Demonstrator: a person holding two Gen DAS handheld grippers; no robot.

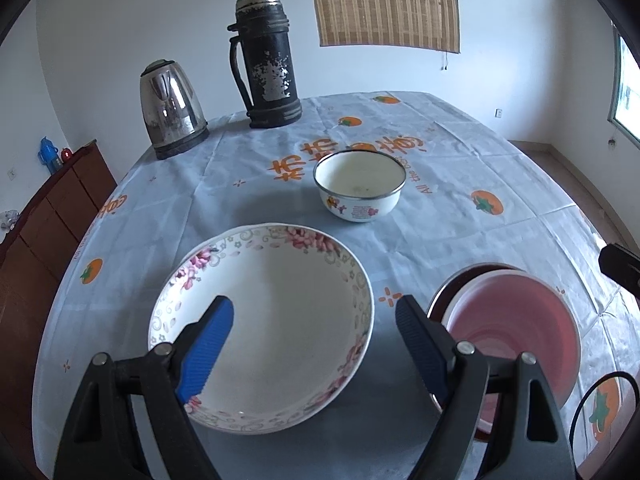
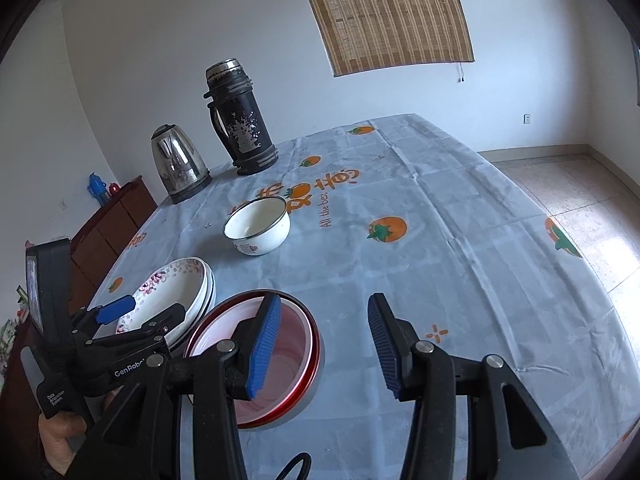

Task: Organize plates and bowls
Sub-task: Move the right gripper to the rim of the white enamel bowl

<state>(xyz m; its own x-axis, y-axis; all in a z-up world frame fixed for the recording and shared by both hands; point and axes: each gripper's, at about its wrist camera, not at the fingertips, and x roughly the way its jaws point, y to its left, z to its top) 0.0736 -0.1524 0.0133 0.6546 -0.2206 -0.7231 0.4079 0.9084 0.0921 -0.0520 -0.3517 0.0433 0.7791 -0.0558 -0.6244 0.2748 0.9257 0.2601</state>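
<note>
Crockery sits on the blue-grey persimmon-print tablecloth (image 1: 460,152) in front of you. Your left gripper (image 1: 316,320) hangs over the near side of the floral plate (image 1: 280,312) with its jaws spread wide and nothing between them; one blue pad (image 1: 206,354) shows over the plate's left rim and the other beyond its right edge. From the right wrist camera that plate (image 2: 176,284) appears to rest on top of at least one more white plate, with stacked rims showing at its edge. Just to the right of the plates lies the pink bowl with a red rim (image 1: 516,328), close beside them; whether they touch you cannot tell. Your right gripper (image 2: 324,340) hovers at that bowl (image 2: 296,344), jaws wide apart and holding nothing, its left pad (image 2: 264,344) over the bowl's interior and its right pad above bare cloth. Farther back, apart from both, stands the small white enamel bowl (image 1: 360,186) with a metal rim and coloured prints on its side, upright and seemingly empty. At the far left of the table stand a steel electric kettle (image 1: 172,108) and, just to its right, a tall worn black thermos flask (image 1: 268,60). A bamboo blind (image 1: 386,2) hangs on the white wall behind.
</note>
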